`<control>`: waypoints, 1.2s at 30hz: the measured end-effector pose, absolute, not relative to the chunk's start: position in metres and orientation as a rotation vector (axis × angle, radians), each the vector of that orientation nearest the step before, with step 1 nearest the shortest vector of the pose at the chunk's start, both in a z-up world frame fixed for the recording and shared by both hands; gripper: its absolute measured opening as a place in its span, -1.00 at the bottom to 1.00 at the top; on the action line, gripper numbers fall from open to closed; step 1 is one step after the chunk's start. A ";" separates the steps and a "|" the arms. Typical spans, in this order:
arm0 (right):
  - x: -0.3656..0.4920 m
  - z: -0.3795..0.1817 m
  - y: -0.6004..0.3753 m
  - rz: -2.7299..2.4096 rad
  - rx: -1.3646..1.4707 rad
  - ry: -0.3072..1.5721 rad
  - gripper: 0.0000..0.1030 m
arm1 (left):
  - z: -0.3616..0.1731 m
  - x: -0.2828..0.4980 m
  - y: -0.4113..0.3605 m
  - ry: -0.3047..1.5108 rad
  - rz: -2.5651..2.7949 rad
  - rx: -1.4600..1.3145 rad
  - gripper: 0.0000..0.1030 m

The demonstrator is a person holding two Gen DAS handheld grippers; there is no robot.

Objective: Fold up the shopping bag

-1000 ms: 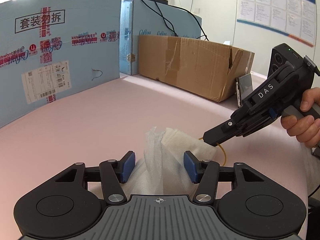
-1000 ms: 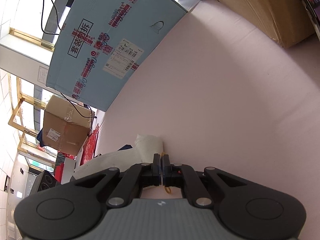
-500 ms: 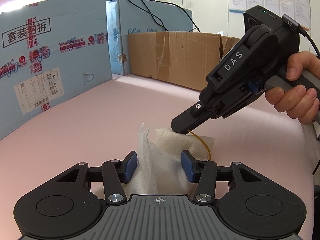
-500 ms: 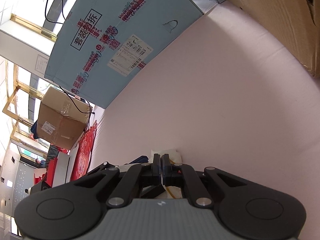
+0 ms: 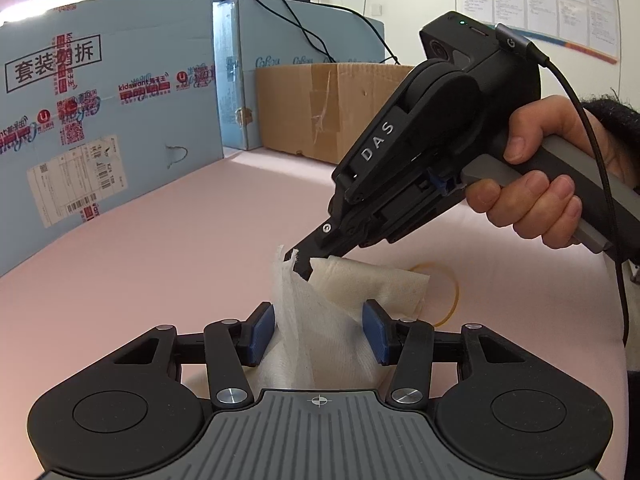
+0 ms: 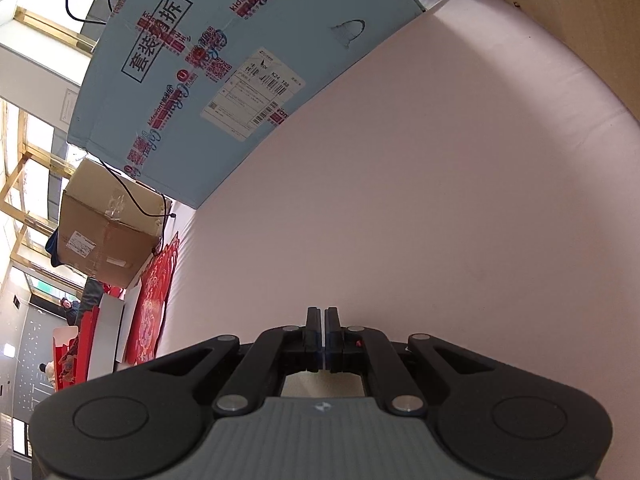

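Right, shopping bag [image 5: 324,320] sits on the pink table [image 5: 180,248] btwn my left claw [image 5: 319,330] fingers, spread apart; right claw [image 5: 298,261] pinched on its top edge.

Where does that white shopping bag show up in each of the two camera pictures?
Left wrist view: the shopping bag lies low in the middle, between the open left gripper fingers, its top edge pinched by the right gripper.
Right wrist view: not visible.
Shared landmark: the blue box with the shipping label.
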State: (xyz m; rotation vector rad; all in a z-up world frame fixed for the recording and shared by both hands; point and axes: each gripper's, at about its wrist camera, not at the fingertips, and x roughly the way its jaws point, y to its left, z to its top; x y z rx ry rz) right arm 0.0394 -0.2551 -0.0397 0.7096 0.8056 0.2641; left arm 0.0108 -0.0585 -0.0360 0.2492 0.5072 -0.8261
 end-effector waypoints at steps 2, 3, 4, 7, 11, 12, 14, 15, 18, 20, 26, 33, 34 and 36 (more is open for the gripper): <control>0.024 -0.028 -0.264 0.255 0.699 0.758 -0.86 | -0.036 0.011 -0.058 0.509 -0.827 0.247 -0.07; 0.016 -0.024 -0.267 0.234 0.678 0.756 -0.79 | -0.036 0.010 -0.058 0.508 -0.827 0.248 -0.07; 0.007 -0.021 -0.269 0.209 0.653 0.758 -0.64 | -0.036 0.010 -0.058 0.508 -0.827 0.248 -0.07; -0.020 -0.020 -0.275 0.153 0.596 0.799 -0.51 | -0.036 0.010 -0.058 0.509 -0.828 0.246 -0.07; -0.037 -0.027 -0.268 0.117 0.498 0.890 -0.52 | -0.036 0.011 -0.056 0.507 -0.827 0.247 -0.07; -0.040 -0.028 -0.263 0.114 0.459 0.903 -0.52 | -0.036 0.011 -0.056 0.507 -0.827 0.248 -0.07; -0.042 -0.028 -0.254 0.130 0.418 0.923 -0.49 | -0.036 0.011 -0.056 0.507 -0.827 0.248 -0.07; -0.041 -0.028 -0.250 0.146 0.411 0.934 -0.45 | -0.036 0.012 -0.056 0.507 -0.827 0.248 -0.07; -0.044 -0.034 -0.250 0.174 0.490 0.960 -0.43 | -0.036 0.012 -0.057 0.507 -0.827 0.248 -0.07; -0.047 -0.039 -0.256 0.183 0.594 0.973 -0.44 | -0.036 0.012 -0.057 0.507 -0.827 0.248 -0.07; -0.056 -0.056 -0.272 0.211 0.906 1.004 -0.50 | -0.036 0.014 -0.058 0.507 -0.828 0.247 -0.07; -0.045 -0.064 -0.269 0.153 1.030 1.027 -0.45 | -0.037 0.017 -0.058 0.507 -0.828 0.248 -0.07; -0.045 -0.062 -0.266 0.154 1.015 1.039 -0.45 | -0.037 0.017 -0.057 0.508 -0.829 0.247 -0.07; -0.045 -0.057 -0.260 0.163 0.977 1.074 -0.38 | -0.037 0.018 -0.057 0.508 -0.830 0.245 -0.07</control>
